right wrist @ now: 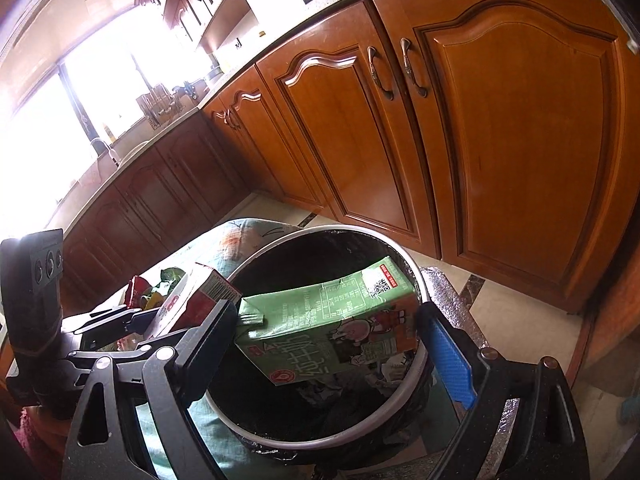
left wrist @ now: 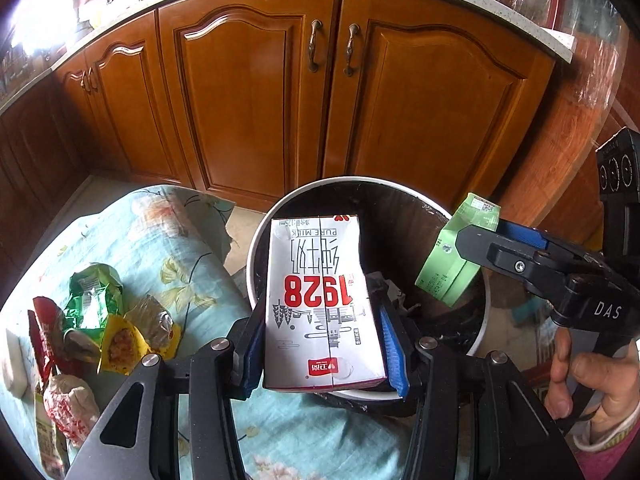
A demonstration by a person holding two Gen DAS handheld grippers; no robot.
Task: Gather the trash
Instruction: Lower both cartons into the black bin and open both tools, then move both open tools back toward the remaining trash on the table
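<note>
My left gripper (left wrist: 324, 344) is shut on a white "1928" milk carton (left wrist: 320, 304) and holds it over the near rim of the round trash bin (left wrist: 256, 240). My right gripper (right wrist: 326, 340) holds a green milk carton (right wrist: 328, 320) over the bin's open mouth (right wrist: 420, 280); the carton touches the left finger, and a gap shows at the blue right pad (right wrist: 450, 356). In the left wrist view the right gripper (left wrist: 476, 236) pinches the green carton (left wrist: 456, 260) above the bin's right side. The white carton also shows in the right wrist view (right wrist: 192, 300).
Several snack wrappers (left wrist: 96, 320) lie on a floral cloth-covered surface (left wrist: 168, 248) left of the bin. Wooden cabinet doors (left wrist: 280, 80) stand just behind the bin. The bin holds a black liner with some trash at the bottom (right wrist: 384, 376).
</note>
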